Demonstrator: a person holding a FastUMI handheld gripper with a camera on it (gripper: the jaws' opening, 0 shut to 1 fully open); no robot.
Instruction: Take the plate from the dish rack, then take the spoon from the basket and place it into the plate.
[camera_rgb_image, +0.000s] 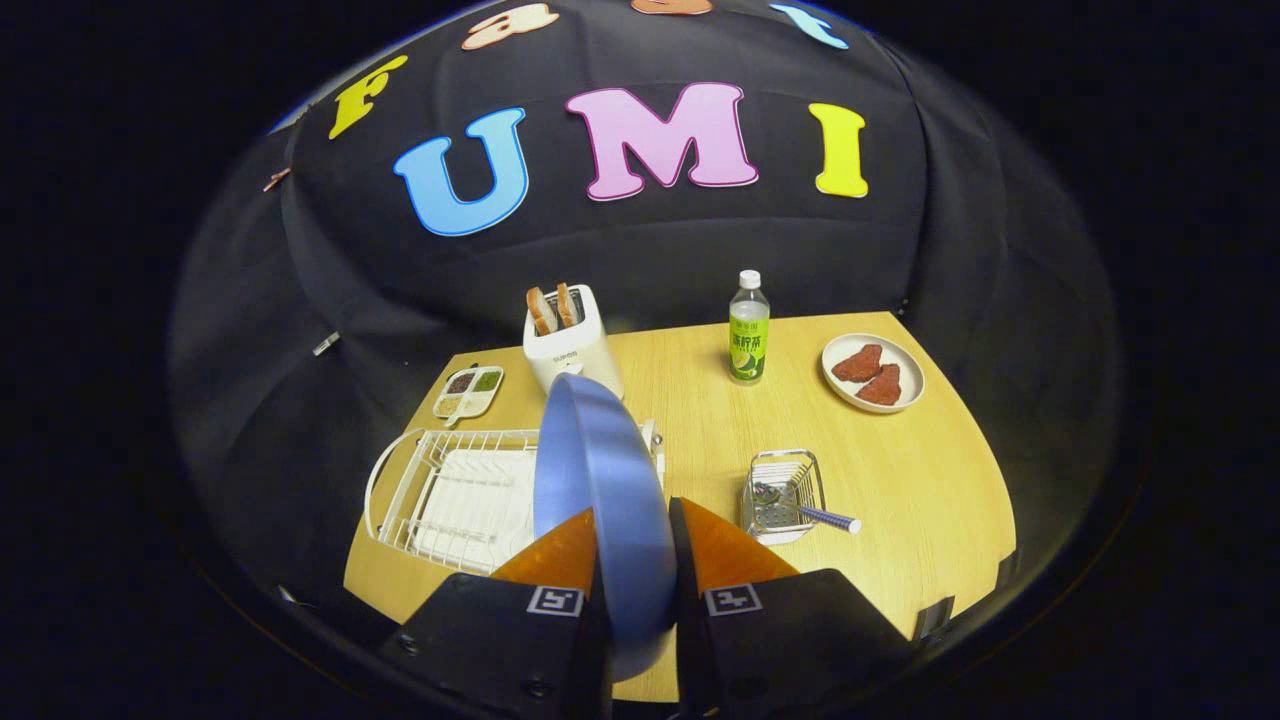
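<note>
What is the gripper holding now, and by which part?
The gripper is shut on the round blue plate, held on edge by its lower rim, one finger on each face.

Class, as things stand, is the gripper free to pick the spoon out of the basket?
Probably not yet: the gripper is shut on the blue plate. The spoon itself lies unobstructed in the basket.

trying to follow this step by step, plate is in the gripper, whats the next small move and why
Probably carry the blue plate over to the bare table and set it down flat. The gripper has both fingers pressed on it, holding it on edge above the white dish rack, so it is out already. The spoon lies in the basket and needs a free gripper.
</note>
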